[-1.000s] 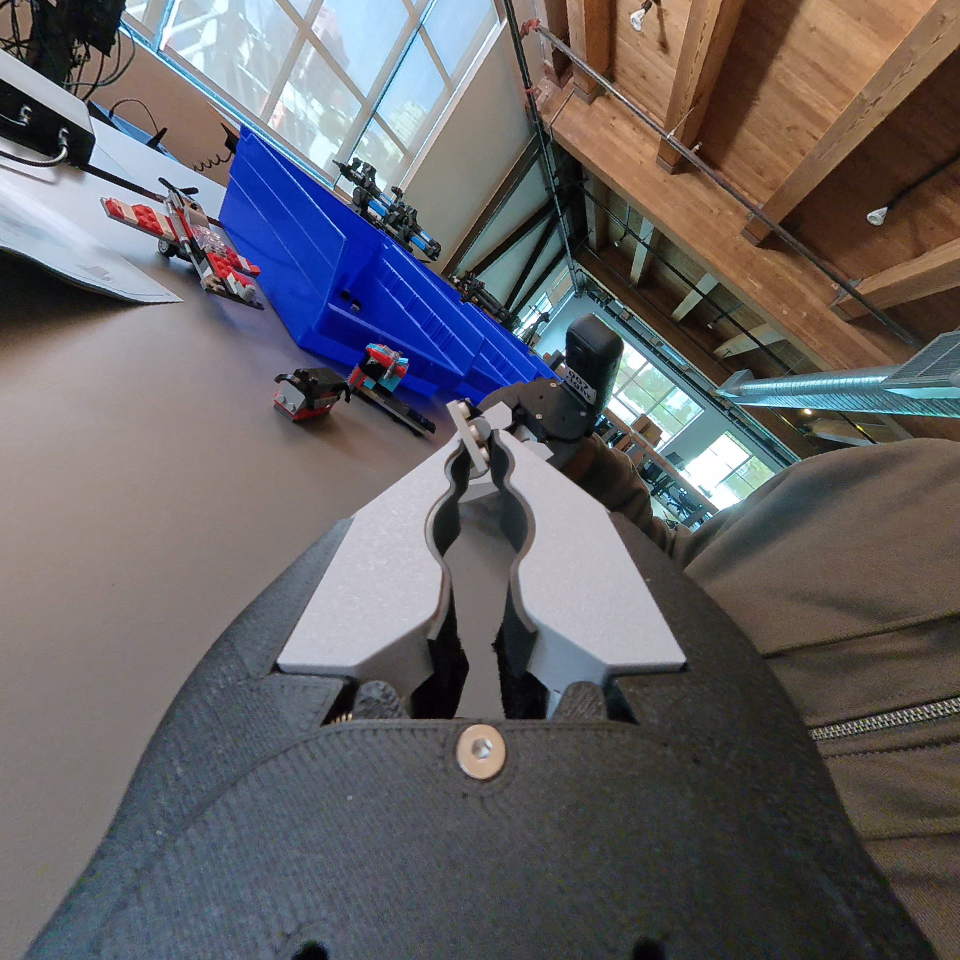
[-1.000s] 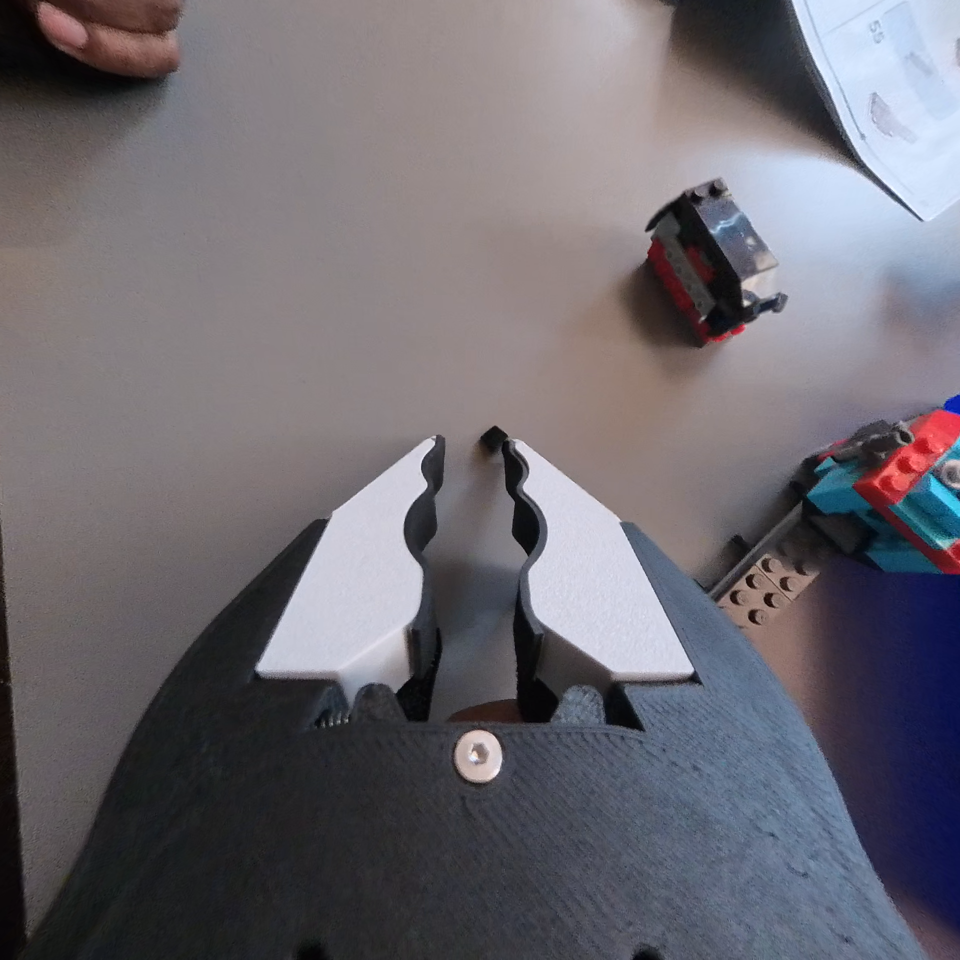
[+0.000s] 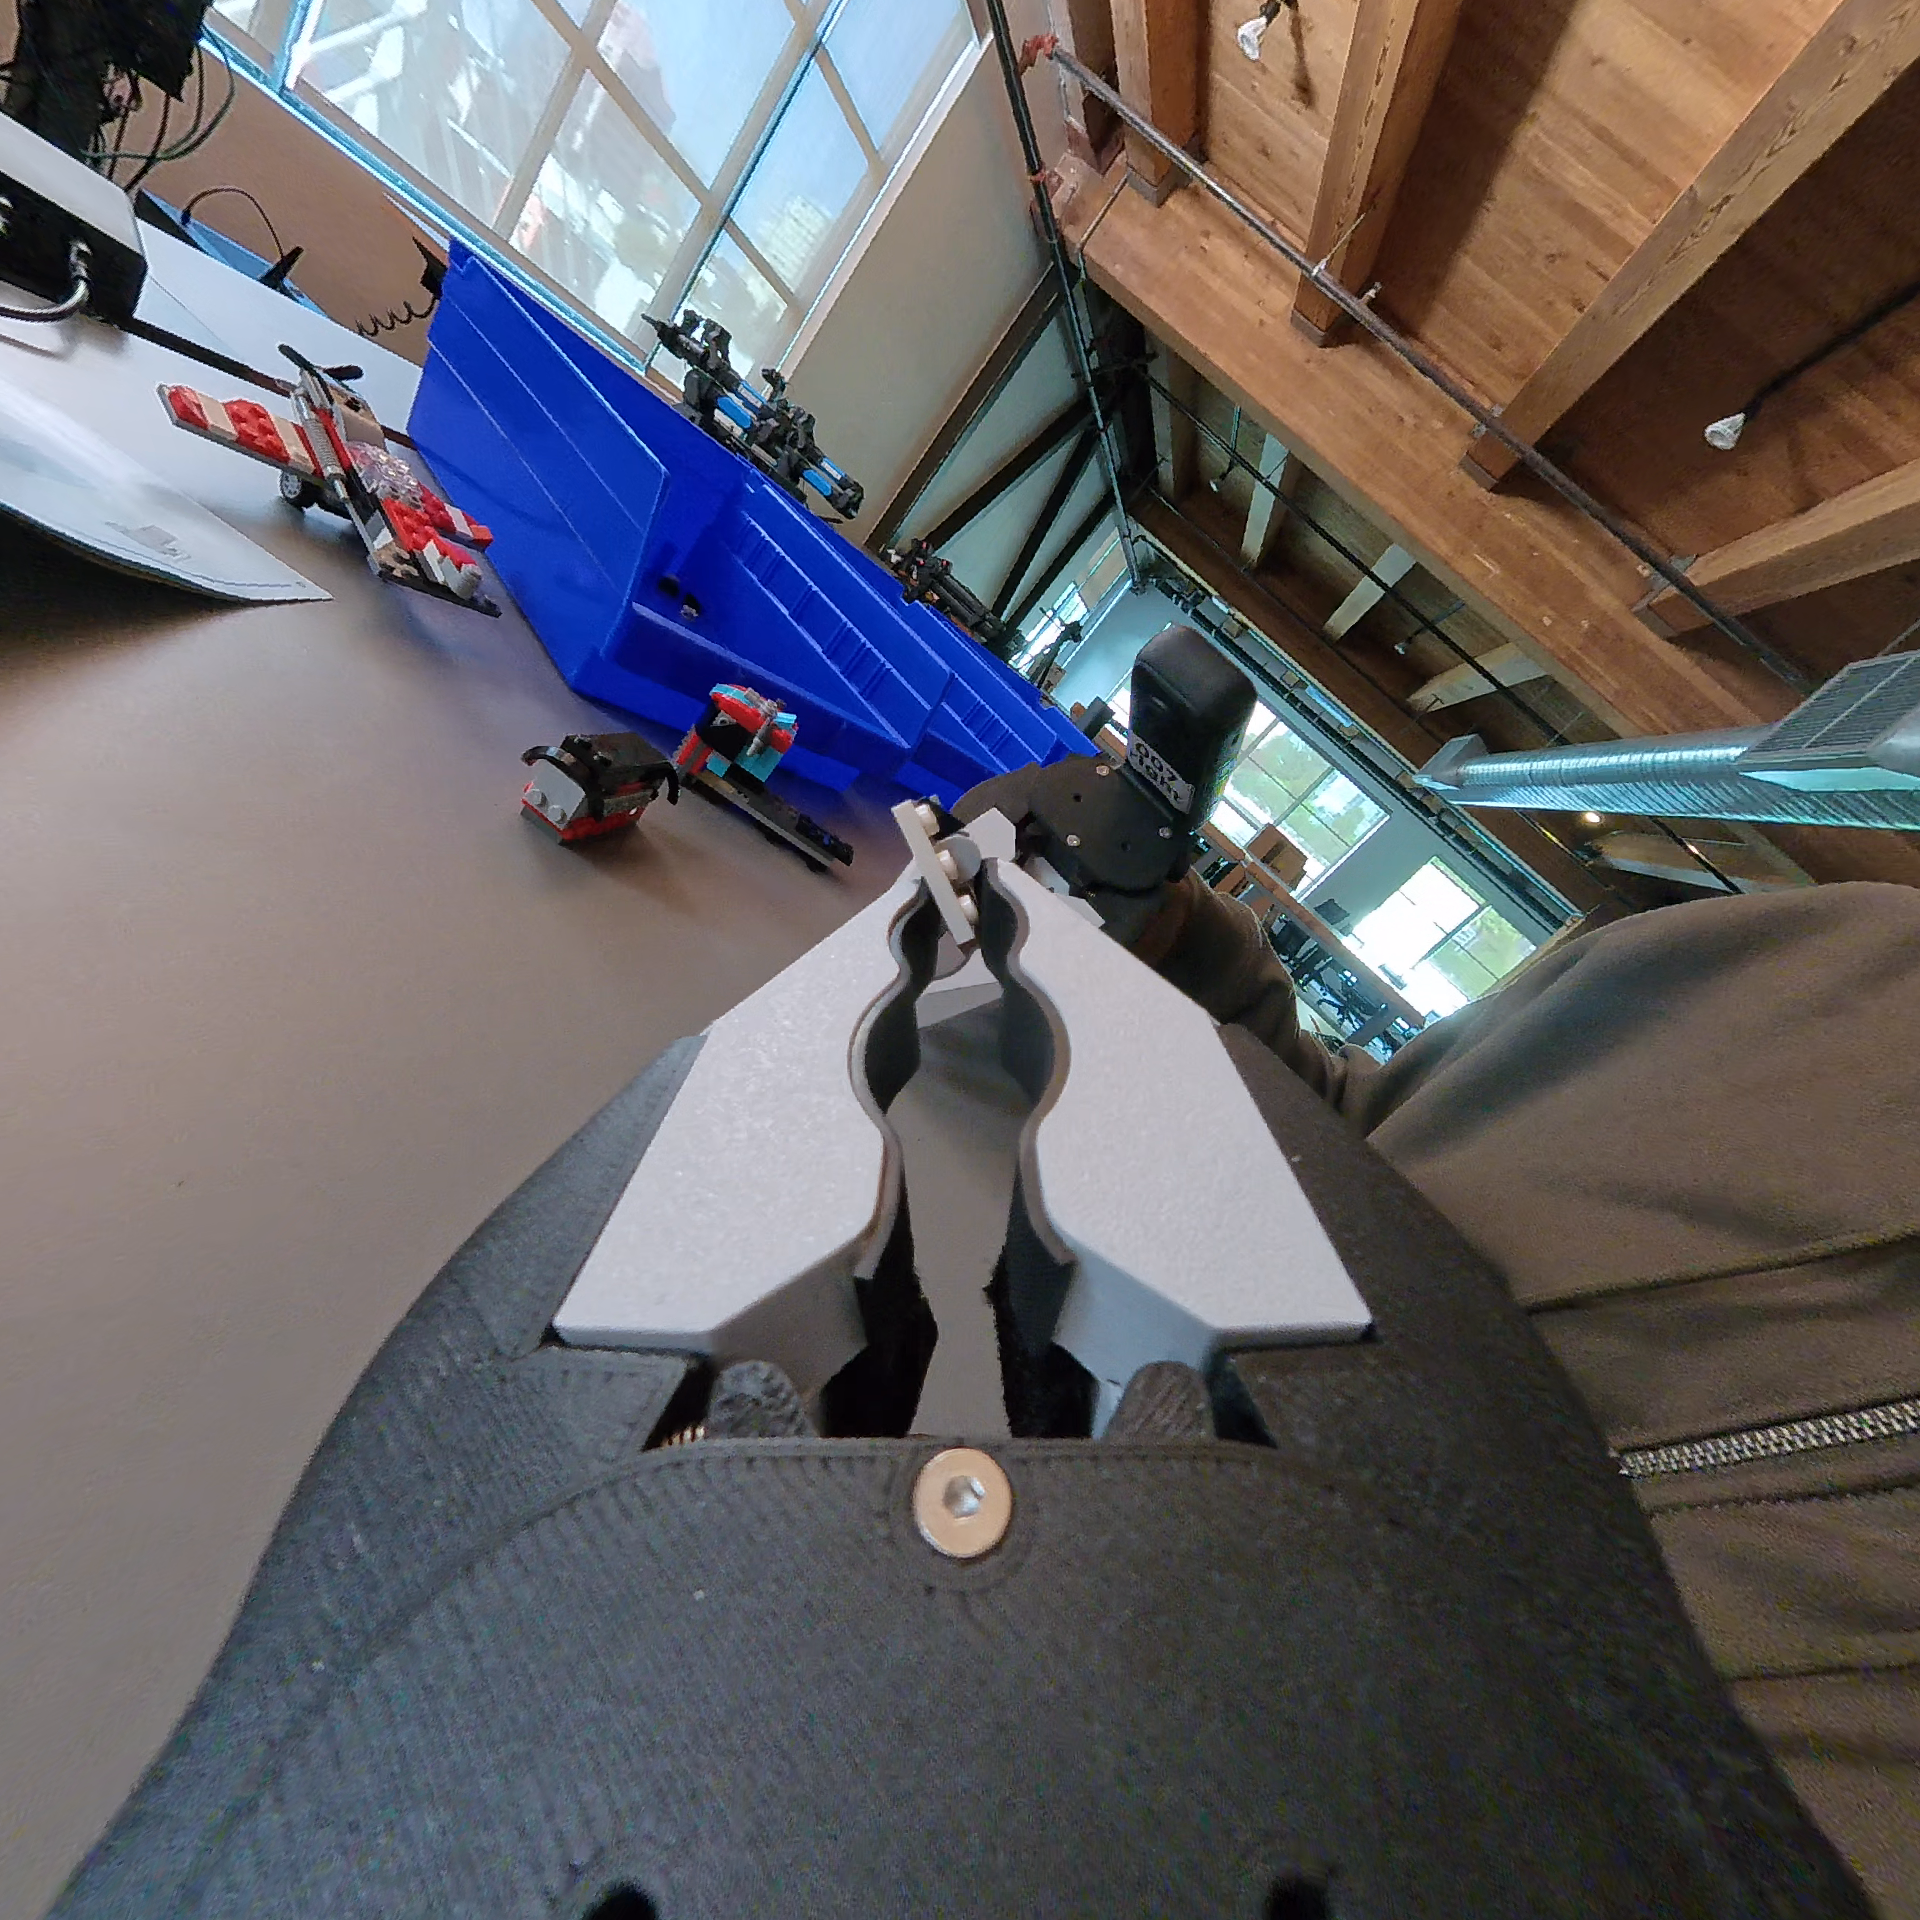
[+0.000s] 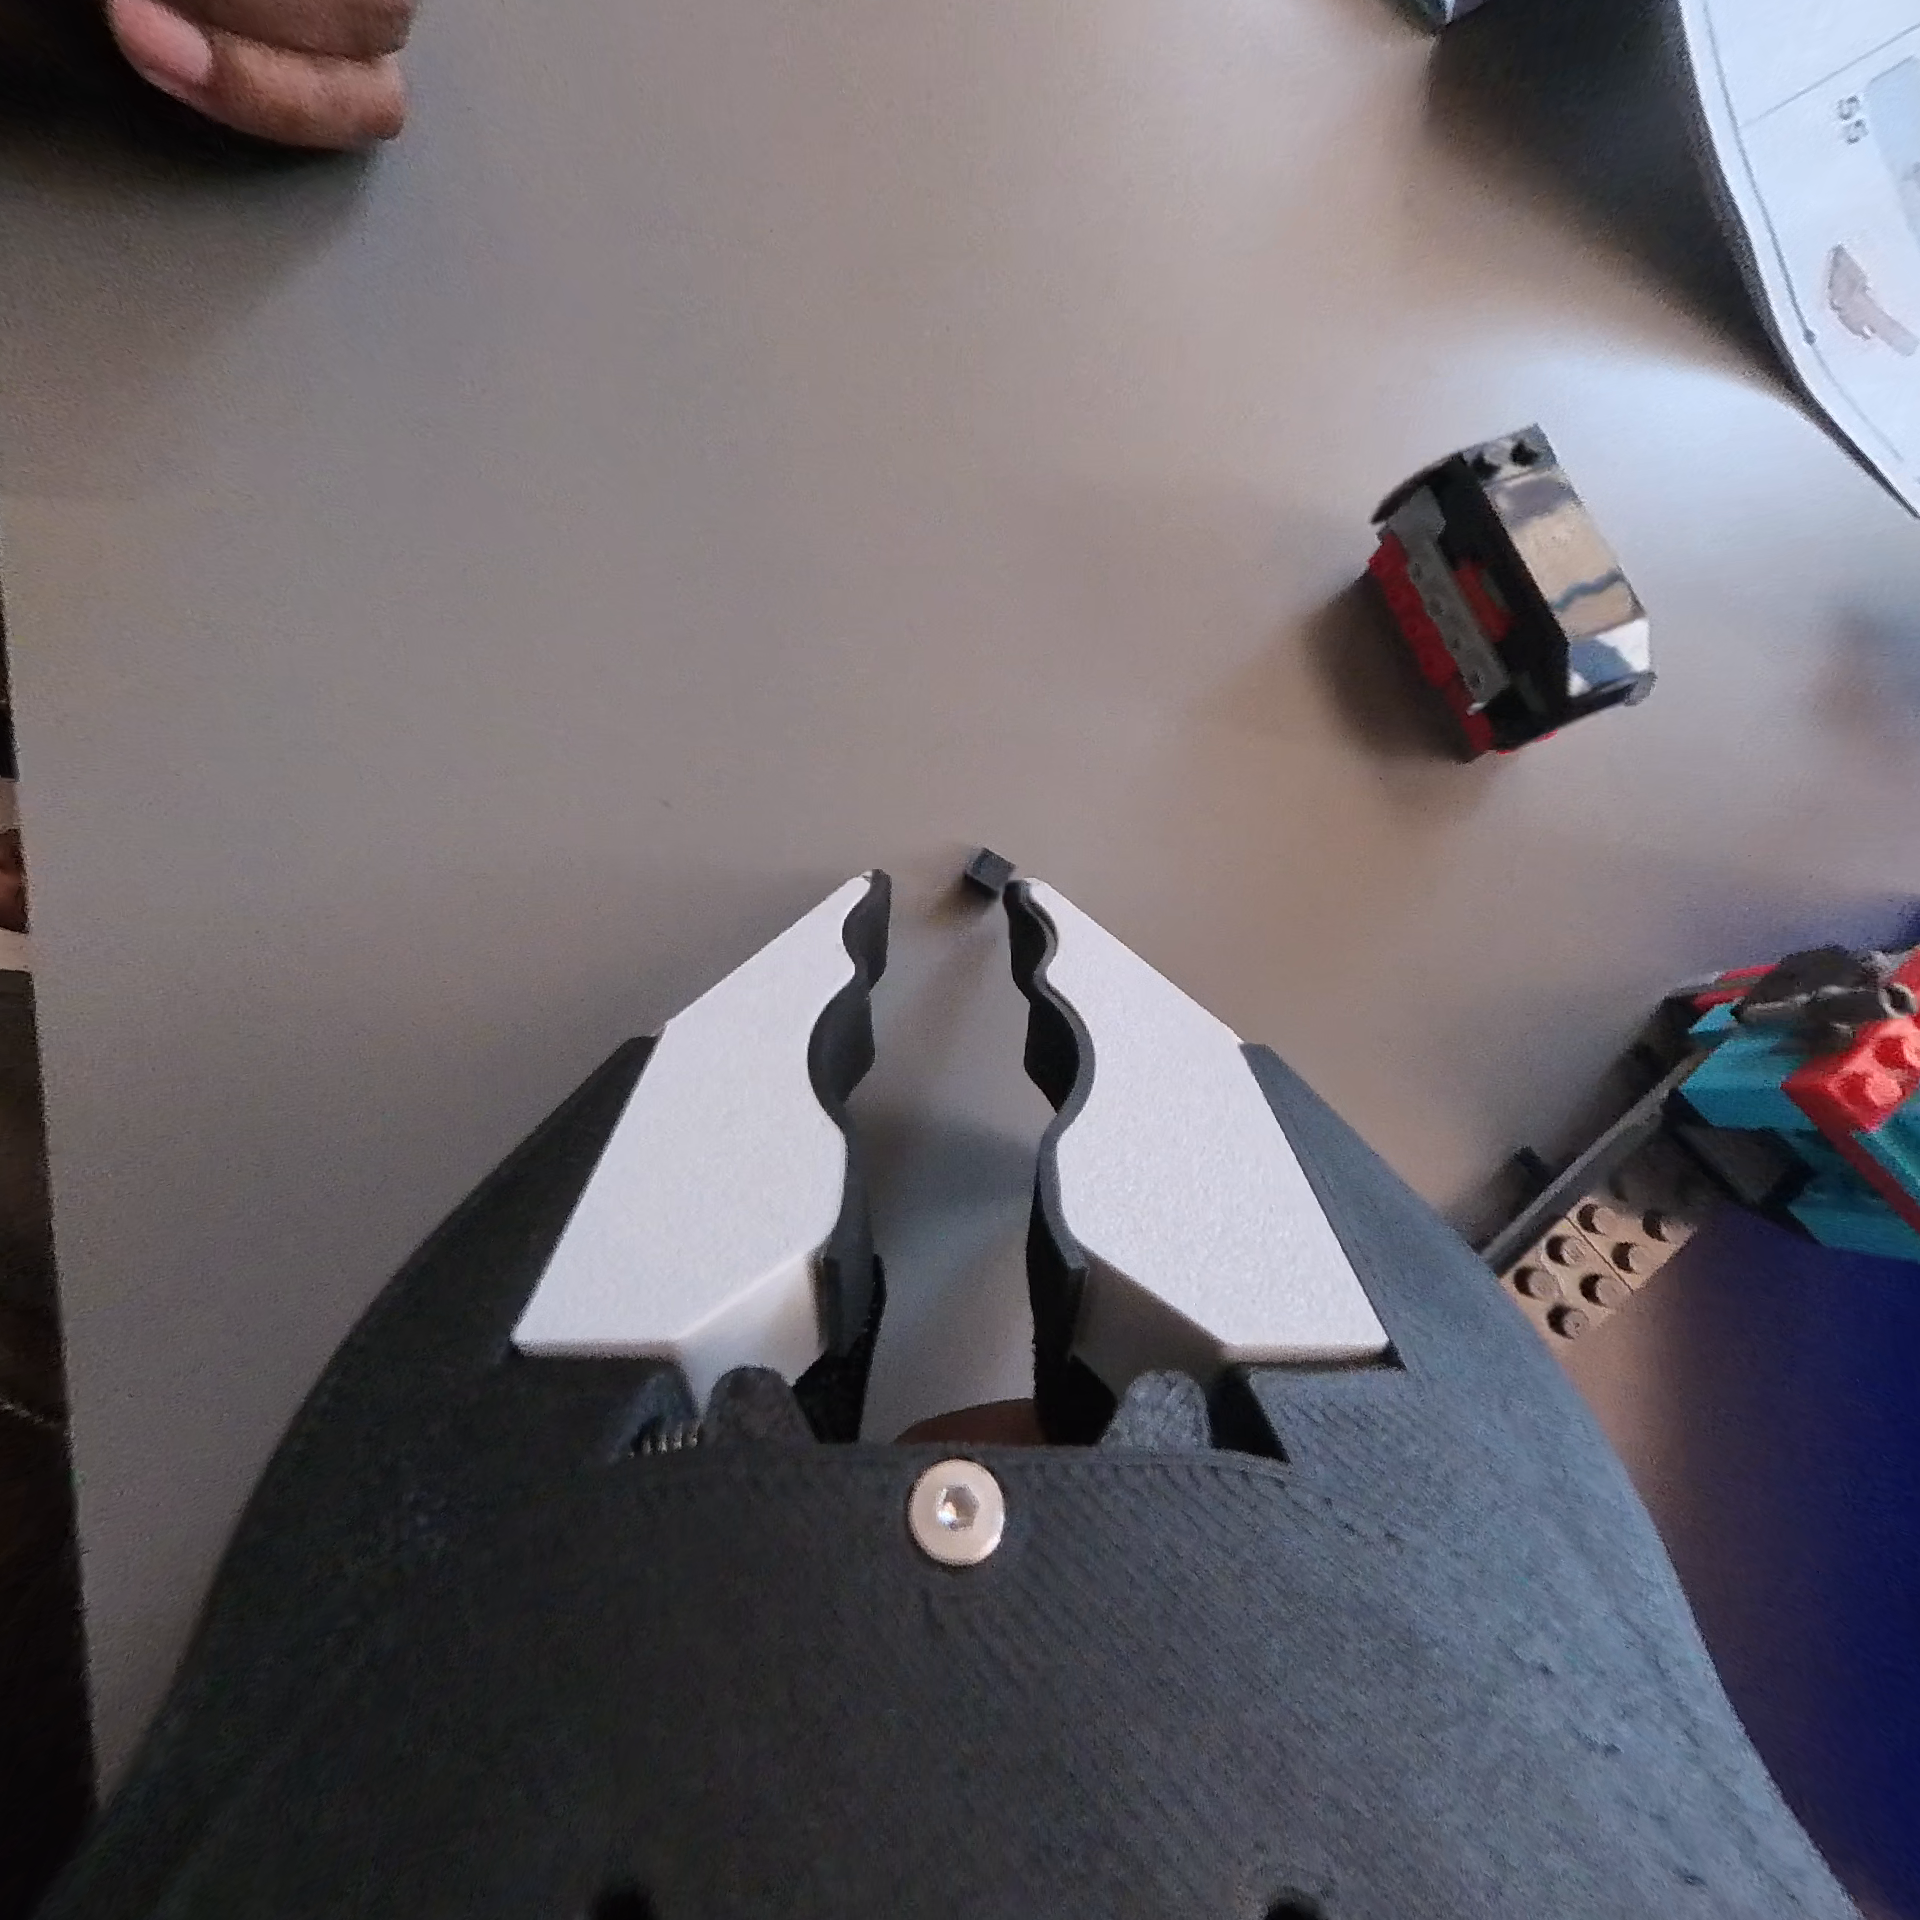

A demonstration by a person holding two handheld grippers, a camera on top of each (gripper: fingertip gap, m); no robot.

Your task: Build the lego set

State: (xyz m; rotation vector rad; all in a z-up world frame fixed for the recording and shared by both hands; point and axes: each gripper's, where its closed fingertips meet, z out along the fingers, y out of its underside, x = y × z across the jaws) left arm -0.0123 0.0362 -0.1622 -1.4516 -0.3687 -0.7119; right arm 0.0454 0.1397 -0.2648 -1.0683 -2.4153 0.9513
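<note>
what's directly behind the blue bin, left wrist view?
Behind the blue bin: black-and-blue brick builds poking above its rim, then tall windows. Their lower parts and the bin's inside are hidden by its wall.

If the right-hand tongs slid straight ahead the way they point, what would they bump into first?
Probably the tiny black brick piece lying on the grey table just off the right tongs' open tips, nearest one finger. Beyond it the table looks bare, though depth is hard to judge.

Writing shows on a white sticker (image 3: 1162,771) and a printed sheet (image 4: 1829,239), perhaps an instruction page
</note>
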